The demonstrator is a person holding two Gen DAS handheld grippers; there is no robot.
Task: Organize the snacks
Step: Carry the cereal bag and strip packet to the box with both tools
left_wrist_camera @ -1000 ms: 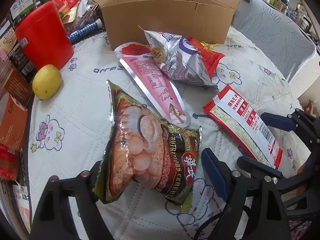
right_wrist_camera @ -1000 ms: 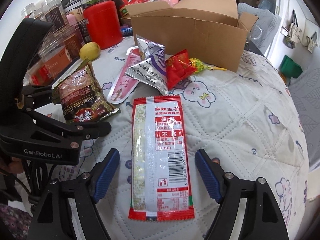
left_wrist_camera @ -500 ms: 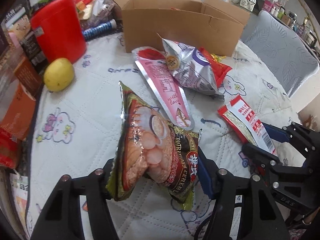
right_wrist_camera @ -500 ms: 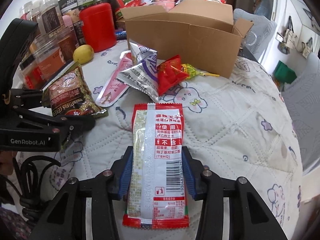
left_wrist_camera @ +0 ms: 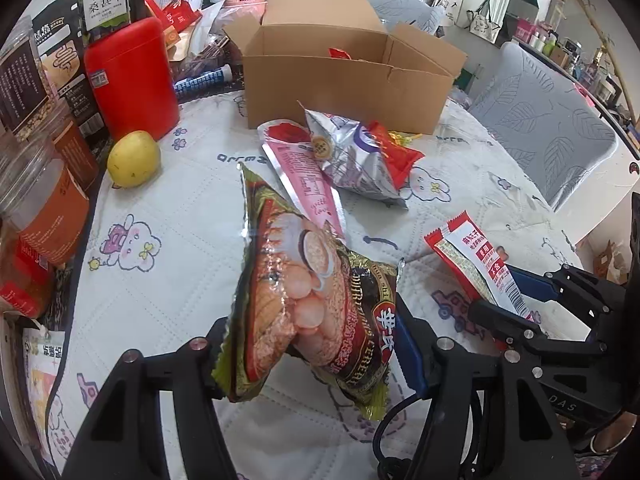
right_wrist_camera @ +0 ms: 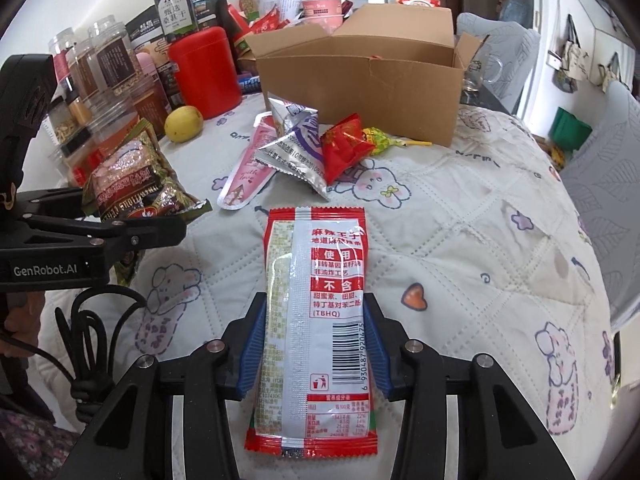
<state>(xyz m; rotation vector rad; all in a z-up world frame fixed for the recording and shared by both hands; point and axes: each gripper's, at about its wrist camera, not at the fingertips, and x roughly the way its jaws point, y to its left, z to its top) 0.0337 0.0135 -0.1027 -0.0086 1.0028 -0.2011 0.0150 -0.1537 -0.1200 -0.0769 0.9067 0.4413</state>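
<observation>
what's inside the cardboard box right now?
In the left wrist view, the open cardboard box shows one red packet peeking above its front wall. The right wrist view shows only a red sliver. The front wall hides the floor, so other contents cannot be told.

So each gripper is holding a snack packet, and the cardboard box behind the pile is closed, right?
Not quite. Both wrist views show the cardboard box open, flaps up. The rest holds: the left gripper clamps the cereal bag, the right gripper the red-and-white packet.
</observation>
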